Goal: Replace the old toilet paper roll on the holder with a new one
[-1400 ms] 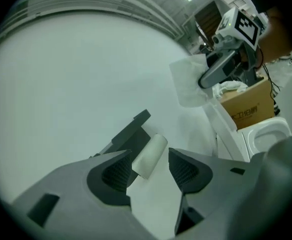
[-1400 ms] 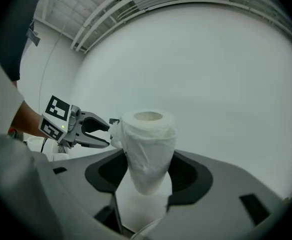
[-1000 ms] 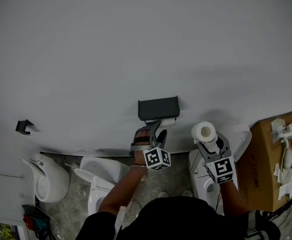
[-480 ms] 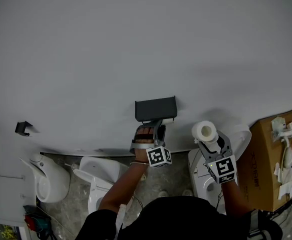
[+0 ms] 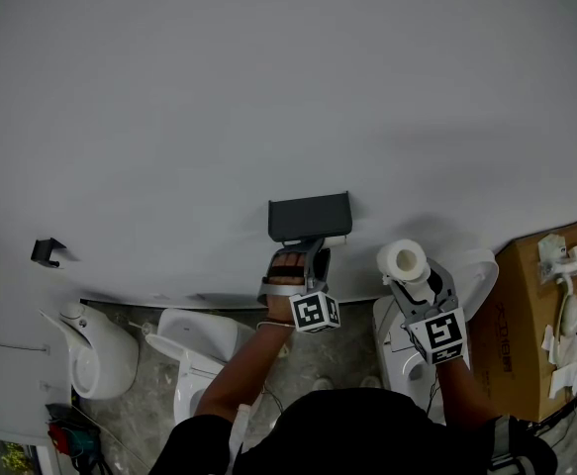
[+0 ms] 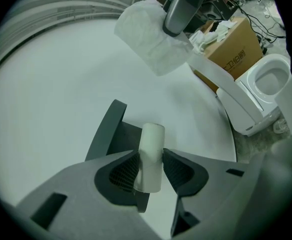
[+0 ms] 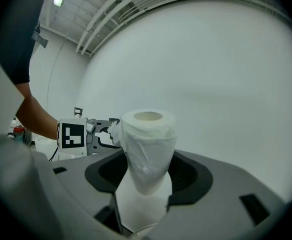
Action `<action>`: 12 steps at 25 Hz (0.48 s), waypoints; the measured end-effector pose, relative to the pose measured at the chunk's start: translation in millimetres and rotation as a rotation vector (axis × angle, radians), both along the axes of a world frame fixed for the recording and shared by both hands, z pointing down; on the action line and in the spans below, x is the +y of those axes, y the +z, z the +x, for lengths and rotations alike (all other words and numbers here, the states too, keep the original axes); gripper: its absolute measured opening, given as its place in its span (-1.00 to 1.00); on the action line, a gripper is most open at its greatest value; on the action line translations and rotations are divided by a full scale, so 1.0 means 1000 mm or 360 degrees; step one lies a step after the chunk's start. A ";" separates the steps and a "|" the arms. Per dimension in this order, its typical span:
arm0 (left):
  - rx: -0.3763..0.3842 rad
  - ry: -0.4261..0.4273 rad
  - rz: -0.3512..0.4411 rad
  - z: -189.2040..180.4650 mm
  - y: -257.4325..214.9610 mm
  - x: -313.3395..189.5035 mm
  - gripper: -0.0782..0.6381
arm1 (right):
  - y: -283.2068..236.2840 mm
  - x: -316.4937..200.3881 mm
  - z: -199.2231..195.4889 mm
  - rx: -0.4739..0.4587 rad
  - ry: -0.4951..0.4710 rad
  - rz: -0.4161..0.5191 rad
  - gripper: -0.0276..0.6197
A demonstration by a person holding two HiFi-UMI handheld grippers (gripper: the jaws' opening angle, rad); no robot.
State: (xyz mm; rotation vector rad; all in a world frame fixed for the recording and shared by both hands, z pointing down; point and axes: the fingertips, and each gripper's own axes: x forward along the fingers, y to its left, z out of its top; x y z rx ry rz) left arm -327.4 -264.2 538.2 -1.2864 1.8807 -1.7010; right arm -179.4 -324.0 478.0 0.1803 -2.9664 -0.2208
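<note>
The dark holder (image 5: 310, 216) hangs on the white wall. Under it, the old roll (image 6: 151, 151), a thin bare white tube, lies between the jaws of my left gripper (image 6: 151, 173). Those jaws have just been closing, and both pads now press on the tube. In the head view the left gripper (image 5: 317, 250) reaches up under the holder, and the tube's end (image 5: 336, 238) sticks out to its right. My right gripper (image 7: 148, 179) is shut on the new roll (image 7: 148, 144), full and upright, squeezed at its lower half. It hangs right of the holder (image 5: 404, 261).
Below the wall stand a toilet (image 5: 194, 349), a urinal (image 5: 95, 349) and a second toilet (image 5: 476, 275). A cardboard box (image 5: 526, 315) holding white parts sits at the right. A small black hook (image 5: 46, 250) is fixed to the wall at the left.
The left jaws have closed onto the old tube under the holder, and that gripper has rolled slightly. The right gripper and new roll have stayed still.
</note>
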 end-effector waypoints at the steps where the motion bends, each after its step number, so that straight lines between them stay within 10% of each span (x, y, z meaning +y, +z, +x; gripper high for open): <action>1: 0.0001 0.0008 0.0006 0.002 0.000 0.000 -0.36 | 0.000 0.000 0.000 0.0000 0.0000 0.0000 -0.16; 12: -0.0070 0.0111 0.0043 0.025 -0.007 -0.014 -0.36 | -0.002 -0.006 0.006 -0.0024 0.0046 -0.0027 -0.16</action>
